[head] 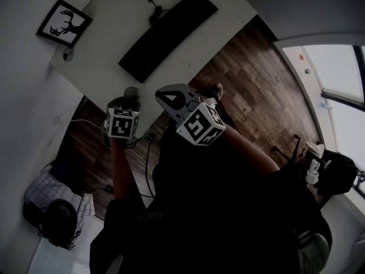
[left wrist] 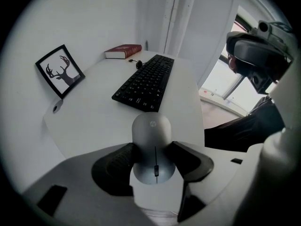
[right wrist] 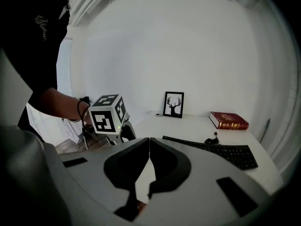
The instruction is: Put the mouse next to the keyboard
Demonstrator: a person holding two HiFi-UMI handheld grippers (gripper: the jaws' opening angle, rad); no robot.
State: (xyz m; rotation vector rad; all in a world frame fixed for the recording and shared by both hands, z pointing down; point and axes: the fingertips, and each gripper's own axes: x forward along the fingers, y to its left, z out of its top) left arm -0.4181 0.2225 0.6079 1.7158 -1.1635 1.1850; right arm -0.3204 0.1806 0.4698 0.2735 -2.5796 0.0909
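A grey mouse (left wrist: 153, 138) sits between the dark pads of my left gripper (left wrist: 154, 150), which is shut on its sides and holds it above the white desk (left wrist: 94, 121), near the desk's front edge. The black keyboard (left wrist: 146, 81) lies further back on the desk, its near end a short way beyond the mouse. In the head view the left gripper (head: 130, 97) hangs at the desk's edge, below the keyboard (head: 168, 33). My right gripper (right wrist: 149, 147) is shut with nothing in it, beside the left gripper's marker cube (right wrist: 108, 114).
A framed deer picture (left wrist: 61, 71) leans on the wall at the desk's left, with a small round thing (left wrist: 56, 108) before it. A red book (left wrist: 123, 51) lies at the far end. The keyboard's cable (left wrist: 136, 63) coils near the book. A bag (head: 54, 210) sits on the wooden floor.
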